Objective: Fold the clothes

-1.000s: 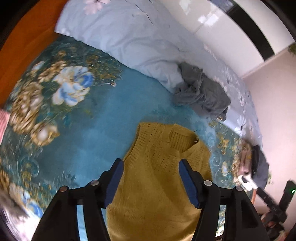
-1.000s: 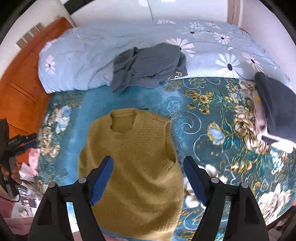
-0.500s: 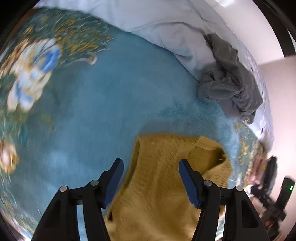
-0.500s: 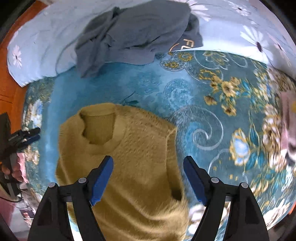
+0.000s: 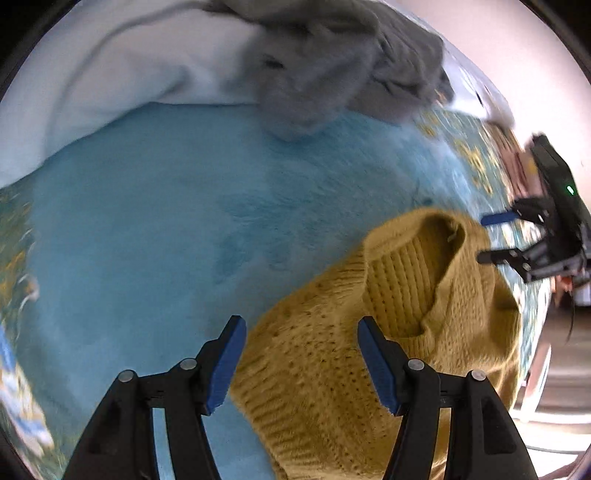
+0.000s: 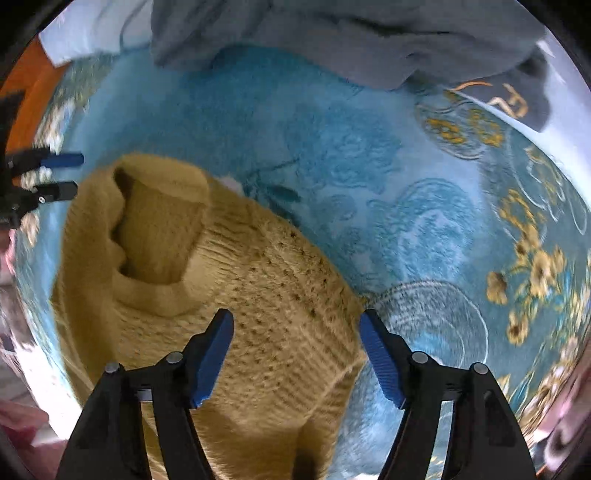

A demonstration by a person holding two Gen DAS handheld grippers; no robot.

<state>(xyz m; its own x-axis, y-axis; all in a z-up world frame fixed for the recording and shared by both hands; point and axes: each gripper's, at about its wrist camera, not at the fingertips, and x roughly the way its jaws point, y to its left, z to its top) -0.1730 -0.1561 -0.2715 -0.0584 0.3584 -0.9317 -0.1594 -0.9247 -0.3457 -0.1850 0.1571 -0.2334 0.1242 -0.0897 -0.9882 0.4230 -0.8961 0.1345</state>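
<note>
A mustard-yellow knit vest (image 5: 406,280) lies flat on a teal floral blanket (image 5: 166,221), collar toward the far side. My left gripper (image 5: 300,325) hangs open just above the vest's shoulder edge, and knit shows between its blue pads without touching them. In the right wrist view the vest (image 6: 280,295) fills the lower left. My right gripper (image 6: 295,317) points straight down over the other shoulder; its jaws are closing, with the fabric under the gap and unpressed. Each gripper shows in the other's view: the right gripper (image 5: 484,238) beyond the collar, the left gripper (image 6: 78,175) at the left edge.
A crumpled grey garment (image 5: 325,62) lies at the far edge of the blanket (image 6: 369,184), partly on a pale blue duvet (image 5: 110,74); it also spans the top as the grey garment (image 6: 332,33). An orange wooden bed frame (image 6: 33,88) shows at upper left.
Both grippers have dropped close to the vest, which now fills much more of each view. The right gripper's jaws have narrowed. The left view has rolled, so the collar sits to the right.
</note>
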